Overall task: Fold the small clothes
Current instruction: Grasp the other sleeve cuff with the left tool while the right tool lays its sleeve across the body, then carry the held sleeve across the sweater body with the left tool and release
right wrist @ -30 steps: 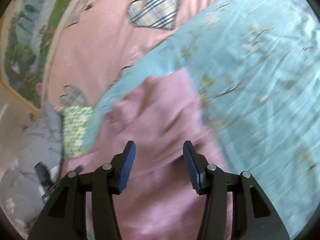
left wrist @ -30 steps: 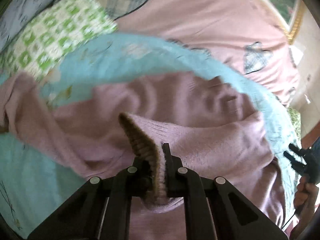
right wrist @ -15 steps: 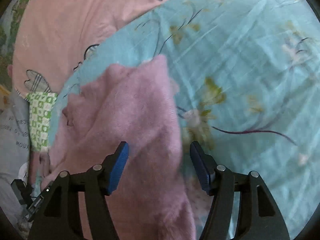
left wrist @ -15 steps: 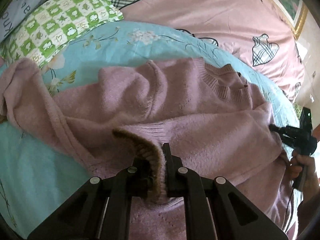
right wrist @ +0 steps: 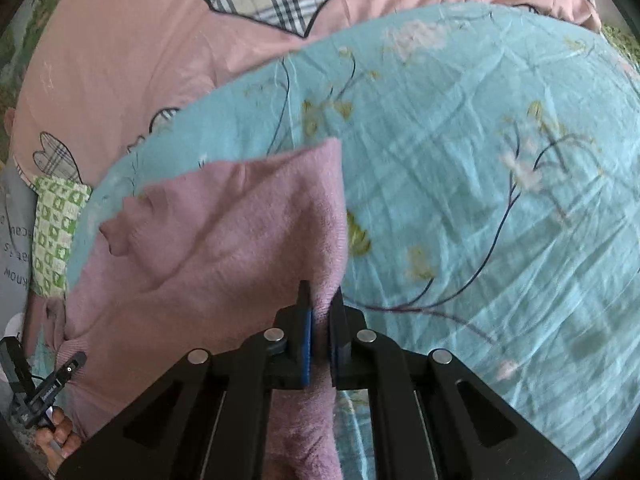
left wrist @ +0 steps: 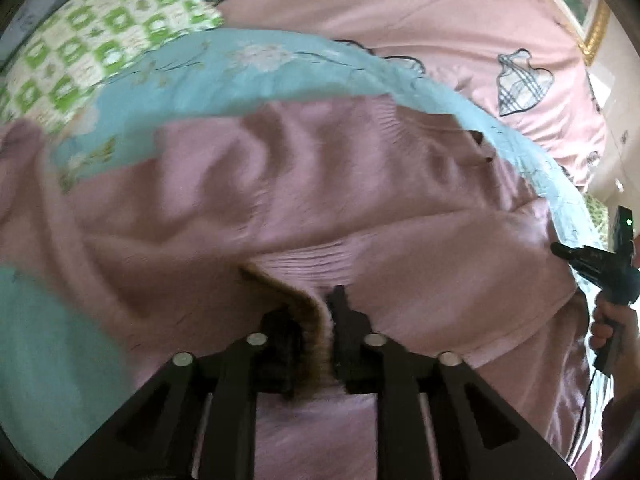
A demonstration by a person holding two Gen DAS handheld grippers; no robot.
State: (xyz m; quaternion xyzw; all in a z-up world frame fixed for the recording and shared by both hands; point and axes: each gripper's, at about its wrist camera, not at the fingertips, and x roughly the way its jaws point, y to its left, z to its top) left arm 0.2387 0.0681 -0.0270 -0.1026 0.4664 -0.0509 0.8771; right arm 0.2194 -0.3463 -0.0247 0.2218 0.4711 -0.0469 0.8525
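Observation:
A mauve knitted sweater (left wrist: 304, 184) lies spread on a light blue floral sheet (left wrist: 248, 64). My left gripper (left wrist: 316, 312) is shut on the sweater's ribbed hem, whose brownish inner side curls up between the fingers. In the right wrist view the sweater (right wrist: 224, 240) reaches toward the left, and my right gripper (right wrist: 320, 308) is shut on its right edge over the blue sheet (right wrist: 480, 200). The right gripper also shows at the right edge of the left wrist view (left wrist: 600, 264), the left one at the lower left of the right wrist view (right wrist: 44, 392).
A green and white checked cloth (left wrist: 96, 40) lies at the far left, also seen in the right wrist view (right wrist: 52, 232). A pink bedcover with plaid hearts (left wrist: 420, 12) lies beyond the blue sheet. A grey printed fabric (right wrist: 12, 248) lies at the left edge.
My right gripper has closed on the sweater's right edge; it was open over the sweater before. My left gripper keeps its hold on the hem and has moved a little.

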